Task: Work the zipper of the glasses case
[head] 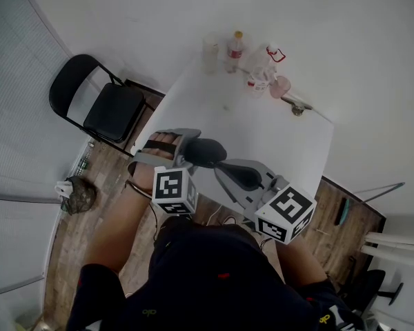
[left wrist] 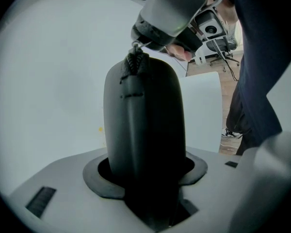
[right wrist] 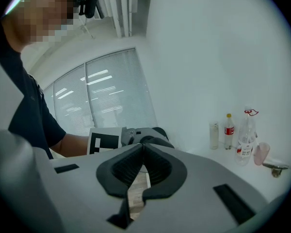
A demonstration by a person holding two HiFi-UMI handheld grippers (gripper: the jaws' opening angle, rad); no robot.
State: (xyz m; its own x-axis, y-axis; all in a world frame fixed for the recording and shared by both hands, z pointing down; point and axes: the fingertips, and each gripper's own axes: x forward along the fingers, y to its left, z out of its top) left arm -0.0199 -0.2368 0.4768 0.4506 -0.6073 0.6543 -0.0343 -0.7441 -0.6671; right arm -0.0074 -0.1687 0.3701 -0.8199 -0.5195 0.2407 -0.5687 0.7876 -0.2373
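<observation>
The left gripper view gives what the head view can't: the zipper (left wrist: 135,62) climbing the narrow edge of the glasses case (left wrist: 145,120), teeth bunched at the top, with the small metal zipper pull (left wrist: 135,45) right there. The case is black, smooth and rounded. It stands on end between the left gripper's (head: 188,149) jaws, which clamp its lower half. The right gripper (head: 219,166) sits just above, jaws closed, tips pinched on that pull. In the head view it's only a dark lump between both grippers, held above the white desk's (head: 262,129) near edge. The right gripper view shows just its shut jaws.
</observation>
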